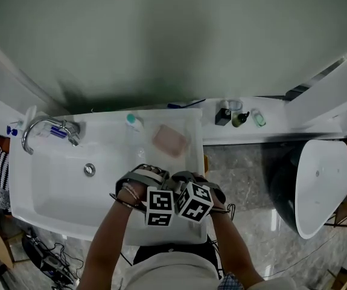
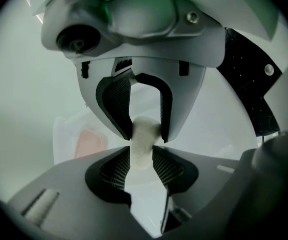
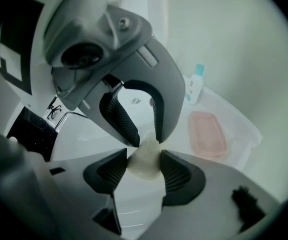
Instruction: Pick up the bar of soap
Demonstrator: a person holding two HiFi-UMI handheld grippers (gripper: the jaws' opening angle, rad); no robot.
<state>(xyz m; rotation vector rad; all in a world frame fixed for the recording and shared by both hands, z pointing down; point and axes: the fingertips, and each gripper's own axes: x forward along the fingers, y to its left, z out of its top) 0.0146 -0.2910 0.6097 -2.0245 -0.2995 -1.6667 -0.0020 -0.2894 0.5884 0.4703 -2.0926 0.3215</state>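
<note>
A white bar of soap [image 2: 144, 134] hangs in the air between my two grippers, which face each other tip to tip above the front of the sink. My left gripper [image 2: 142, 155] has its pads against the bar's thin lower end. My right gripper [image 3: 144, 156] is shut on the wider end of the soap [image 3: 142, 170]. In the head view the left gripper [image 1: 159, 205] and right gripper [image 1: 194, 201] show only as marker cubes side by side, and the soap is hidden under them.
A white sink [image 1: 58, 186] with a chrome faucet [image 1: 46, 128] lies below. A pink soap dish [image 1: 170, 141] sits on the sink's right ledge, a blue-capped bottle [image 1: 134, 121] behind it. Small bottles [image 1: 239, 118] stand on a shelf; a toilet [image 1: 321, 183] is at right.
</note>
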